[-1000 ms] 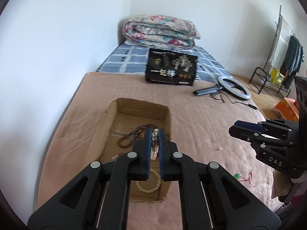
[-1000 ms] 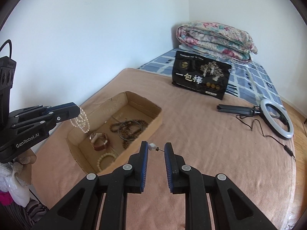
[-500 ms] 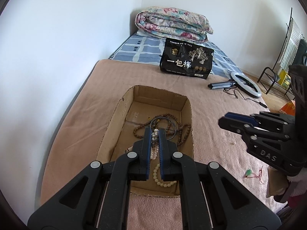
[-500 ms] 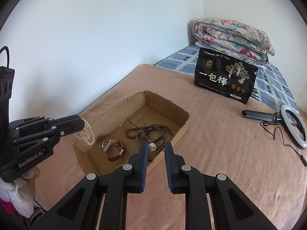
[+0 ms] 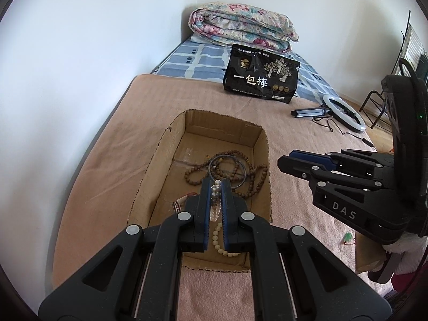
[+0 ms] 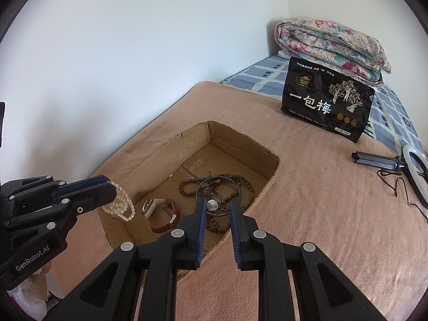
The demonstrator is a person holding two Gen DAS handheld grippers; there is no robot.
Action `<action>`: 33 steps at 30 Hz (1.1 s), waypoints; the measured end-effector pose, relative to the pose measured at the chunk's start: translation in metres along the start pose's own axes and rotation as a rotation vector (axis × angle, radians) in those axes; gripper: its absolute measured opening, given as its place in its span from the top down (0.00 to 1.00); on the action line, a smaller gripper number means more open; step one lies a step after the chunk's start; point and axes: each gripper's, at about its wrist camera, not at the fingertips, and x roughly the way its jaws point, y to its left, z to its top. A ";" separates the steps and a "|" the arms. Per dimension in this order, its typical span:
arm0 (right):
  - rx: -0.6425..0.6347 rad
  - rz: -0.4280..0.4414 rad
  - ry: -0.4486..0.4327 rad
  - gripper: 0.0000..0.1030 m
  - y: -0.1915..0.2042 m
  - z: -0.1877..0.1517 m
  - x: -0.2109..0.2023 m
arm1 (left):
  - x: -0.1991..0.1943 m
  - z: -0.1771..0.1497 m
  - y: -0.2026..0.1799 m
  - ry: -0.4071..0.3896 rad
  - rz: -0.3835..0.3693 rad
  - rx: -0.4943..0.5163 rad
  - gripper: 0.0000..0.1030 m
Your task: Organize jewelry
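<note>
An open cardboard box (image 5: 263, 144) (image 6: 270, 157) lies on the tan blanket. Inside are brown bead strands (image 5: 254, 176) (image 6: 240, 184), a metal bangle (image 6: 214, 180), a watch with a red strap (image 6: 160, 214) and a cream bead bracelet (image 5: 218, 236). My left gripper (image 5: 216, 187) (image 6: 111, 191) is shut on a pearl bracelet (image 6: 121, 206) and holds it over the box's near end. My right gripper (image 6: 216, 204) (image 5: 283, 161) hangs over the box's right rim, jaws a little apart, with a small white bead pendant (image 6: 212, 205) against its left finger.
A black snack bag (image 5: 262, 79) (image 6: 326, 104) stands on the bed behind the box, a folded floral quilt (image 5: 240, 26) behind it. A ring light on a folded tripod (image 5: 342, 111) (image 6: 412, 171) lies at the right. A small green charm on a red cord (image 5: 347, 238) lies on the blanket.
Both grippers moved toward and over the box. The left one carries the pearl bracelet above the box's near end; the right one, with the white bead pendant, came from the blanket to the box's rim.
</note>
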 end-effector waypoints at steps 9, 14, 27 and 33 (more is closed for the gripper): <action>-0.008 0.000 0.012 0.84 0.005 0.004 0.011 | 0.002 -0.001 0.000 0.011 0.001 -0.002 0.95; -0.006 -0.003 0.008 0.82 0.006 0.006 0.011 | 0.002 -0.002 0.000 0.006 0.008 0.001 0.95; 0.002 -0.068 -0.055 0.16 0.004 0.010 -0.001 | 0.001 -0.002 -0.004 -0.017 0.031 0.021 0.58; 0.015 -0.083 -0.066 0.08 0.001 0.011 -0.005 | 0.000 -0.002 -0.004 -0.023 0.041 0.026 0.50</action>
